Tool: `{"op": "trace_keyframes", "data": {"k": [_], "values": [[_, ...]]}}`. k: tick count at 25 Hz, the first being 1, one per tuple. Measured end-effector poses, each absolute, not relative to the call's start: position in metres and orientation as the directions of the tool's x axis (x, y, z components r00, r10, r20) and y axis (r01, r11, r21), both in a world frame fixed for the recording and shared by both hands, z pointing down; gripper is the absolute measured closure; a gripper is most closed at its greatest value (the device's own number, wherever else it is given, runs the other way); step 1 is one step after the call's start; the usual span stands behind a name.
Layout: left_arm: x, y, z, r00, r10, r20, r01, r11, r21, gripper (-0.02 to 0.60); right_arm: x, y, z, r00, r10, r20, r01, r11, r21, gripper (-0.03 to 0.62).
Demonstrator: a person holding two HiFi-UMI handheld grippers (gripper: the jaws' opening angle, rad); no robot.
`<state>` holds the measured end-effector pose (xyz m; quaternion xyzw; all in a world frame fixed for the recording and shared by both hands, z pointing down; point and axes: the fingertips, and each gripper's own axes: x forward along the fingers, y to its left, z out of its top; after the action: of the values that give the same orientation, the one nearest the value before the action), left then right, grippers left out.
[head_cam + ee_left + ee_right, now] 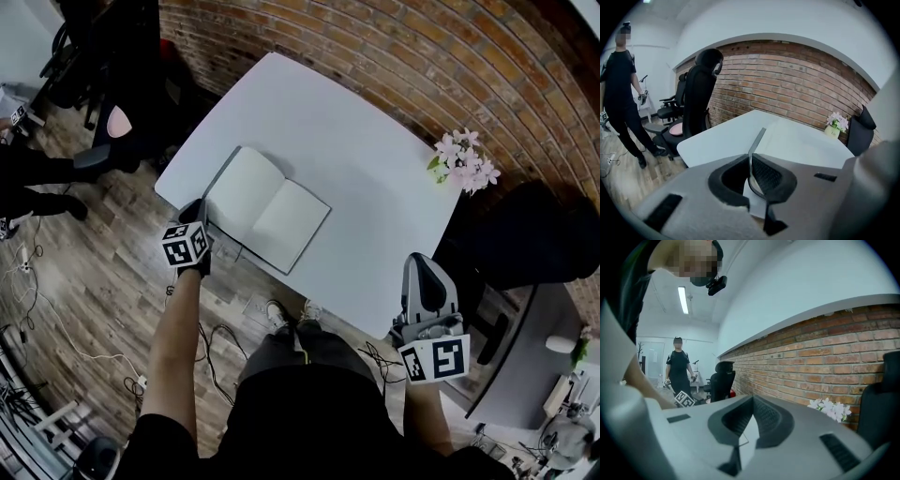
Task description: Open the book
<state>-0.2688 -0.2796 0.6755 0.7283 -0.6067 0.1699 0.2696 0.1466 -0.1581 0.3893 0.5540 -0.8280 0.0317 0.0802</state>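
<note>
The book [265, 208] lies spread open on the white table [328, 131], blank pages up, near the table's front left edge. My left gripper [200, 212] is at the book's left side. In the left gripper view its jaws [750, 158] are shut on the thin dark front cover [758, 139], which stands up on edge between the pads. My right gripper [427, 274] hangs off the table's front right edge, apart from the book. Its jaws [752, 397] are shut with nothing between them.
A small pot of pink flowers [464, 161] stands at the table's far right corner by the brick wall. Black office chairs [699, 98] stand to the left of the table, another black chair [534, 234] to the right. A person [621, 93] stands further left. Cables [56, 328] lie on the wood floor.
</note>
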Motion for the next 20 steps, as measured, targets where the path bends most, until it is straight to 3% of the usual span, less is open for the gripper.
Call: {"op": "trace_keyframes", "data": {"k": [14,18,20], "values": [[-0.28,-0.288,0.71,0.152,-0.723,0.674,-0.988,-0.091,0.125,0.538,0.154,-0.16,0.394,-0.353,-0.917,0.184,-0.93,0.365,0.038,0.583],[-0.287,-0.288,0.712,0.12,-0.708,0.696,-0.993,-0.086,0.084,0.466,0.152,-0.16,0.393,-0.36,-0.916,0.177,-0.928,0.371,0.034,0.583],[-0.289,-0.288,0.709,0.122,-0.705,0.699,-0.993,-0.095,0.077,0.375,0.151,-0.161,0.392,-0.366,-0.915,0.171,-0.926,0.377,0.032,0.583]]}}
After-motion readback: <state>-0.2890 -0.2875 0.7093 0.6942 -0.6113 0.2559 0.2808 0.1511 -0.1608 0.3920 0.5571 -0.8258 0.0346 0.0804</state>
